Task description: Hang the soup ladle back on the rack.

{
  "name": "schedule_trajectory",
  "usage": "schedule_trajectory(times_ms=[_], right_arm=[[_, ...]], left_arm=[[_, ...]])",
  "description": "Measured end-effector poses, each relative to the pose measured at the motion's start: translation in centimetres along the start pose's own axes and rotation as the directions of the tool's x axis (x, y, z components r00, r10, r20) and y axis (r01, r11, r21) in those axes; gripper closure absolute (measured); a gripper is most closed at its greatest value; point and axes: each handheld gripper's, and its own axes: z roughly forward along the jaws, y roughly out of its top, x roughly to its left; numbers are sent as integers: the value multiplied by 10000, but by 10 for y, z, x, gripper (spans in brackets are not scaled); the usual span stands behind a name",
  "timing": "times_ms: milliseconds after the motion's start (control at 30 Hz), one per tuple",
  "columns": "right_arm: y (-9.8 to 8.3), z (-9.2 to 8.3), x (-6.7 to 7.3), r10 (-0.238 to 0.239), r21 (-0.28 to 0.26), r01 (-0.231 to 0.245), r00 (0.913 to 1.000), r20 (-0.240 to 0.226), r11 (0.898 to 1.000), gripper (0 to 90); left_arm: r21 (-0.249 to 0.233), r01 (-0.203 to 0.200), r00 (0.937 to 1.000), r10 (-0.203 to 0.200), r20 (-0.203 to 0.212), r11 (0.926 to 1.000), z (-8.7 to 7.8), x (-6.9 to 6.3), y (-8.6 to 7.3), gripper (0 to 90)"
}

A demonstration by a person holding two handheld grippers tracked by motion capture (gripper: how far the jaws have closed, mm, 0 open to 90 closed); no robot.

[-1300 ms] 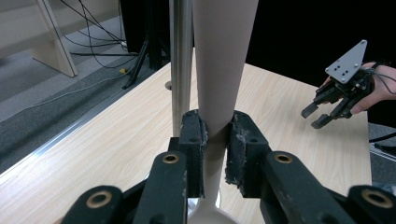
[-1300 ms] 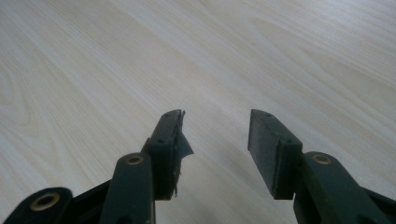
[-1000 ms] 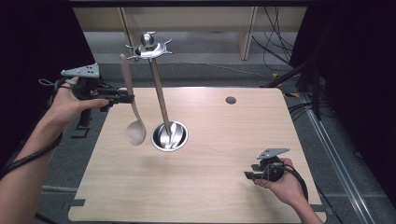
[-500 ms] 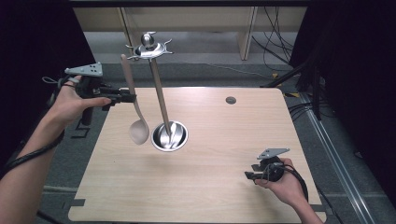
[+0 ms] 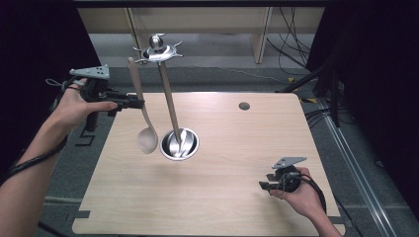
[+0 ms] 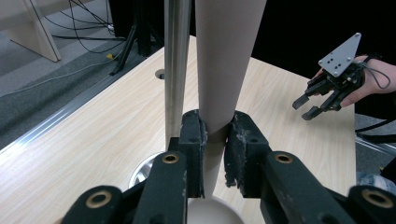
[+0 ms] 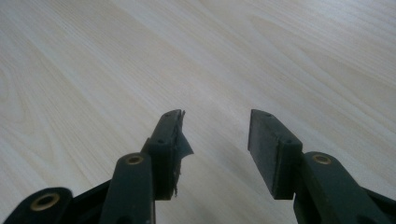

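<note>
Left gripper [image 5: 133, 103] clamps the spoon [image 5: 143, 118] beside the rack [image 5: 165, 94], right gripper [image 5: 269, 185] idle and open; next, hook it on top.

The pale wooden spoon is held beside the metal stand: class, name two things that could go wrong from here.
1. The left gripper pinches the pale wooden spoon partway along its handle, bowl hanging down; it could pivot or slip between the fingers.
2. The spoon hangs close to the tall metal utensil stand; a sideways move might knock the pole and tip it on the light wooden table.
</note>
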Motion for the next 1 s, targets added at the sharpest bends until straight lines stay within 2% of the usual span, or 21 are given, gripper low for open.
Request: schedule_trajectory(times_ms=[300,500,533,567,633,667,700,733,767,800,1000], right_arm=[[0,0,0,-35,34,35,10000,-1,10000,554],[0,0,0,-9,40,9,10000,3,10000,554],[-1,3,-1,-174,-195,176,9998,97,9997,554],[-1,3,-1,-192,-198,193,9998,101,9996,553],[-1,2,-1,-204,-208,208,9996,182,9996,553],[-1,3,1,21,-156,-19,9999,110,9999,552],[-1,3,0,-99,-174,101,9999,108,9998,552],[-1,2,1,135,-137,-133,9998,125,9998,552],[-1,2,0,-30,-162,32,9999,154,9999,552],[-1,2,1,70,-143,-68,9999,134,9999,552],[-1,2,0,-32,-166,35,9999,156,9999,551]], left_arm=[[264,-38,10000,39,-18,9996,2,1,4,754],[240,34,10000,-35,28,9997,5,0,5,753],[220,47,10000,-49,76,9997,5,1,5,753],[302,69,10000,-70,25,9995,5,0,5,752],[212,127,9999,-128,42,9997,7,0,5,752],[208,144,9999,-145,53,9997,7,0,5,750],[246,148,9999,-149,40,9996,7,1,5,750],[202,178,9998,-178,40,9996,8,1,5,749],[181,204,9998,-205,46,9996,8,1,5,747],[156,254,9997,-254,28,9996,8,2,4,746],[-90,505,9987,-505,13,9987,9,3,2,723]])
